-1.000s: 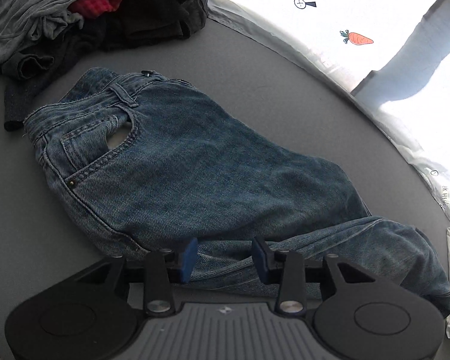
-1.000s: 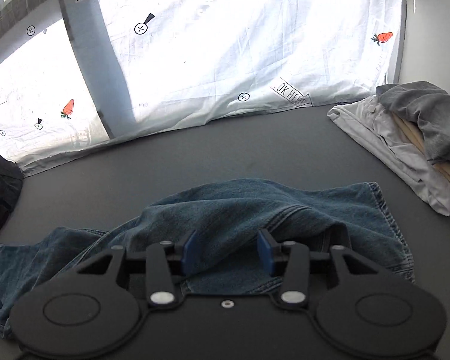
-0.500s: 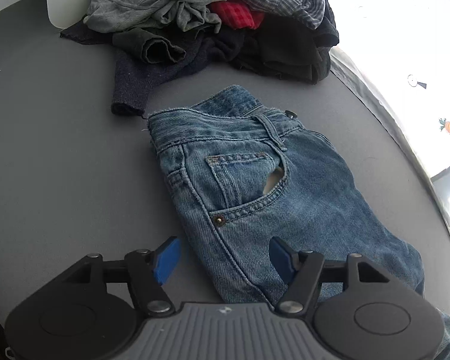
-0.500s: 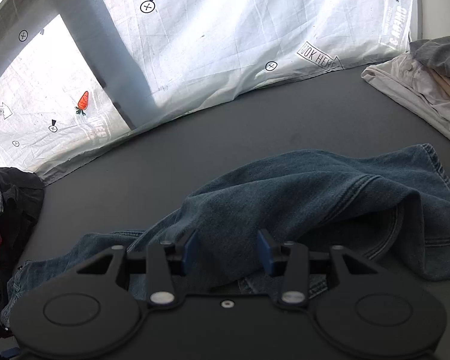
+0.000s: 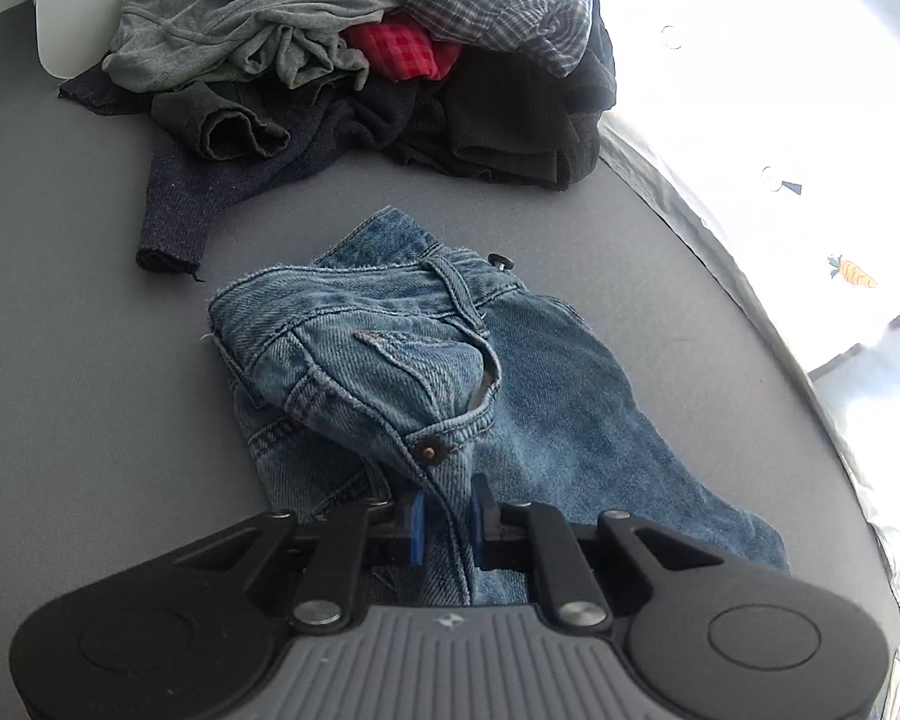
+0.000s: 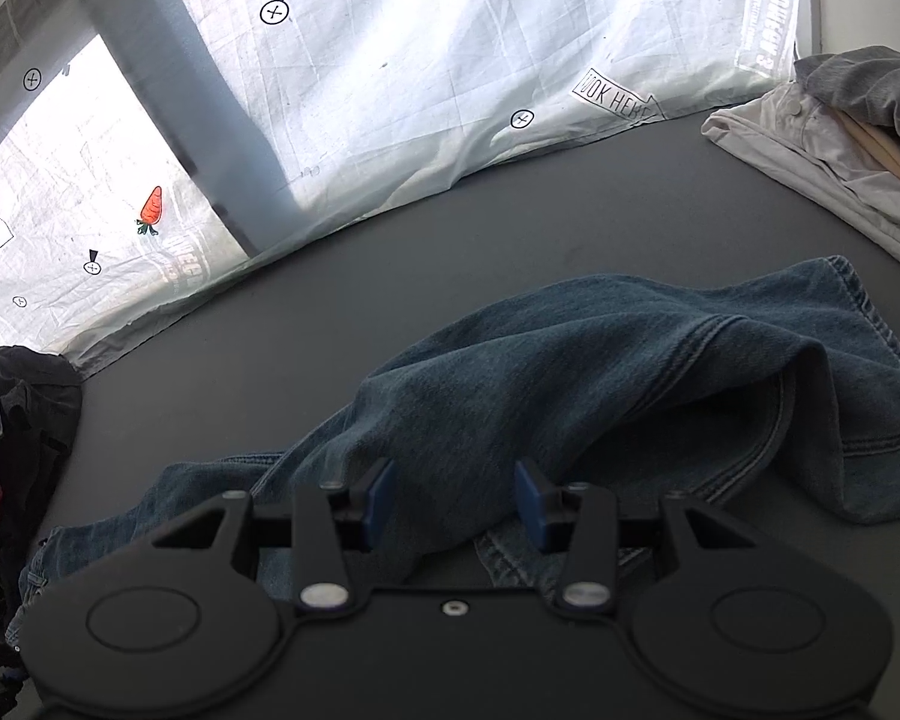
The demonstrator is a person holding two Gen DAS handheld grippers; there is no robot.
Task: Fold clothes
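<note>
A pair of blue jeans (image 5: 540, 396) lies on the grey table, waistband towards the far left. My left gripper (image 5: 447, 519) is shut on the jeans' side seam just below the front pocket rivet, and the hip is bunched and lifted. In the right wrist view the jeans' legs (image 6: 600, 372) lie rumpled, with a fold raised over the hem end. My right gripper (image 6: 453, 501) is open, its blue pads on either side of a denim ridge, not closed on it.
A heap of unfolded clothes (image 5: 354, 60) lies beyond the waistband; it also shows at the left edge of the right wrist view (image 6: 12, 438). A stack of pale and grey garments (image 6: 840, 138) sits at the far right. A white printed sheet (image 6: 390, 90) lines the table's back edge.
My left gripper was open over the pocket half a second ago; it has now closed on the side seam and bunched the hip up. The right gripper stays open over the legs.
</note>
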